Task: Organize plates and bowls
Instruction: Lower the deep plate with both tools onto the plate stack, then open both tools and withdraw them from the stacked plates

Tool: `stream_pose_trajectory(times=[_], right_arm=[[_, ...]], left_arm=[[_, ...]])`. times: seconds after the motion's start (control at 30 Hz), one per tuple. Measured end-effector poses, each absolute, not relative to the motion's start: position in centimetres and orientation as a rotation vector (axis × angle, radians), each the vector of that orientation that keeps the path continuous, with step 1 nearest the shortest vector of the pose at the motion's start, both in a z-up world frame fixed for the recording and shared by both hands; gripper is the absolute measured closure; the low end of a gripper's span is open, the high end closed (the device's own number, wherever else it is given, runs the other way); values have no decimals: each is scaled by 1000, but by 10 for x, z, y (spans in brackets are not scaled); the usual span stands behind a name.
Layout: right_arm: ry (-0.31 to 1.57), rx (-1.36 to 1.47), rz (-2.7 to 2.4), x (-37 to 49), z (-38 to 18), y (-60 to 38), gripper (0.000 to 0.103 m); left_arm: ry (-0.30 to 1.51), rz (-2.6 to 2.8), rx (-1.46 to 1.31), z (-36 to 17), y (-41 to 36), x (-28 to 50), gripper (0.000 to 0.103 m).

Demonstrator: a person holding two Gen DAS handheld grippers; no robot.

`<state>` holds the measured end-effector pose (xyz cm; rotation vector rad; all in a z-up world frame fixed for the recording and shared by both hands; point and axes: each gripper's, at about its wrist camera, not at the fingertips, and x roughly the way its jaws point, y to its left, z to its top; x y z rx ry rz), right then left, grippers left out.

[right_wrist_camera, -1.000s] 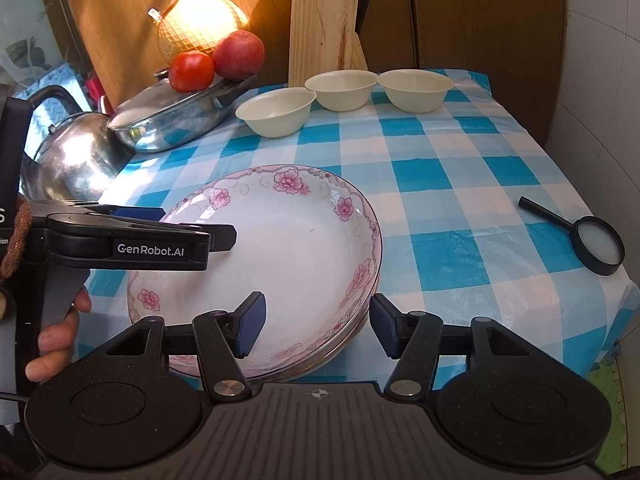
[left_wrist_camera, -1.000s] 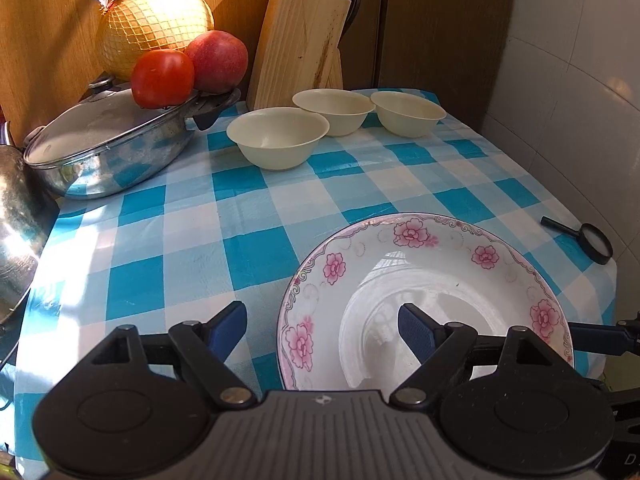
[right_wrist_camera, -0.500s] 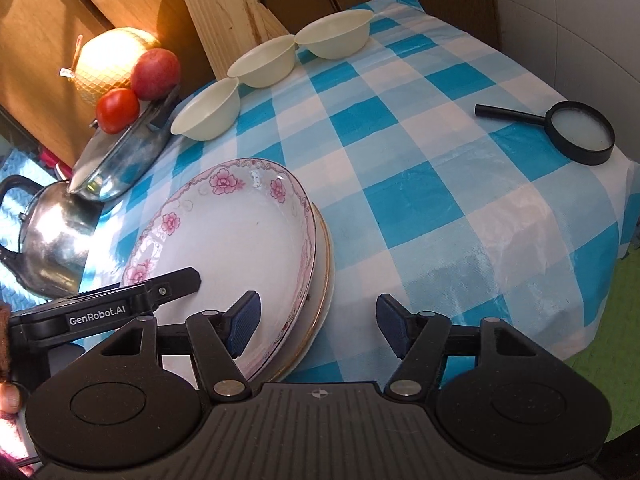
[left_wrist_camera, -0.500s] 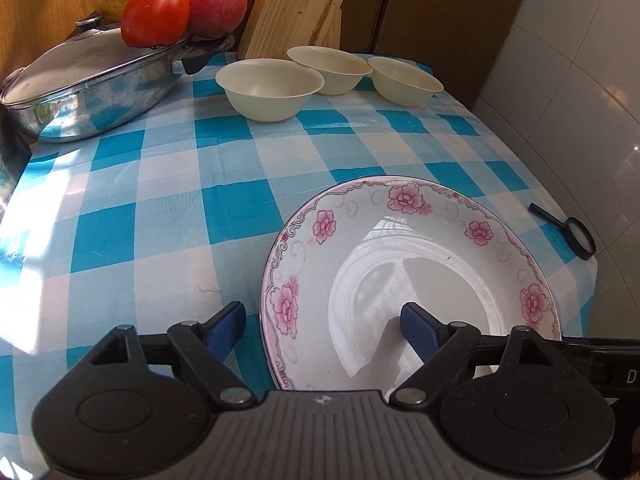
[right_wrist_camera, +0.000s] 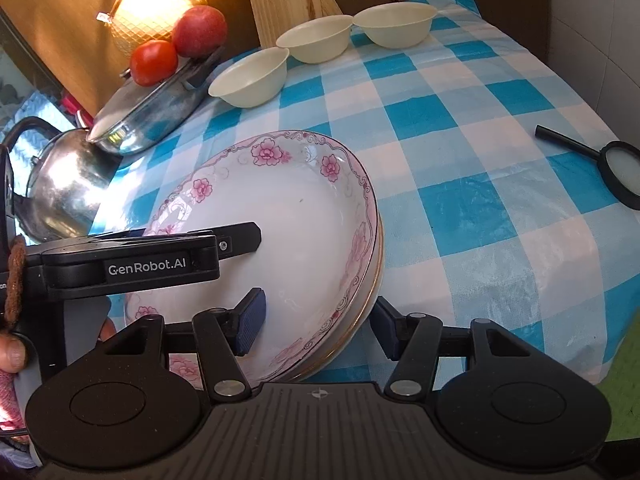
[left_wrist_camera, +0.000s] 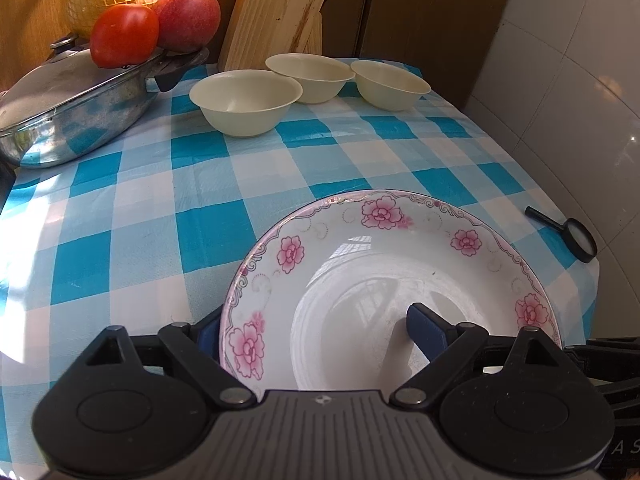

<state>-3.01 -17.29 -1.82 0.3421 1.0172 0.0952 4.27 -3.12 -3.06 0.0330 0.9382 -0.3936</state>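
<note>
A stack of white plates with pink flowers [left_wrist_camera: 384, 276] [right_wrist_camera: 280, 220] lies at the near edge of the blue-checked tablecloth [left_wrist_camera: 160, 200]. My left gripper [left_wrist_camera: 316, 328] is open, its jaws astride the stack's left rim, one finger under the rim and one inside the top plate. My right gripper [right_wrist_camera: 316, 320] is open, its jaws astride the stack's right rim. Three cream bowls [left_wrist_camera: 246, 100] [left_wrist_camera: 310, 76] [left_wrist_camera: 392, 84] stand in a row at the back, also in the right wrist view [right_wrist_camera: 252, 76].
A lidded steel pan [left_wrist_camera: 72, 108] carrying a tomato [left_wrist_camera: 124, 36] and an apple [left_wrist_camera: 186, 18] stands back left, beside a wooden knife block [left_wrist_camera: 280, 12]. A kettle [right_wrist_camera: 60, 188] is at the left. A magnifying glass [right_wrist_camera: 616, 168] lies at the right edge.
Both grippers have moved in on the plate stack: the left one's finger has slid under the left rim, and the right one's jaws now straddle the right rim. Both stay open.
</note>
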Motion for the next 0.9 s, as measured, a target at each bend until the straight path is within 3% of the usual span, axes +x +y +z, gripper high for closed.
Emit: stream_pose_trajectory(times=[0.33, 0.63, 0.9], right_arm=[[998, 196, 75, 1, -13, -167, 38], [969, 80, 99, 32, -10, -165, 46], [930, 194, 44, 15, 1, -198, 38]], left_arm=[[927, -325, 16, -30, -36, 58, 20], [970, -302, -64, -33, -29, 80, 22], [928, -290, -61, -18, -23, 87, 22]])
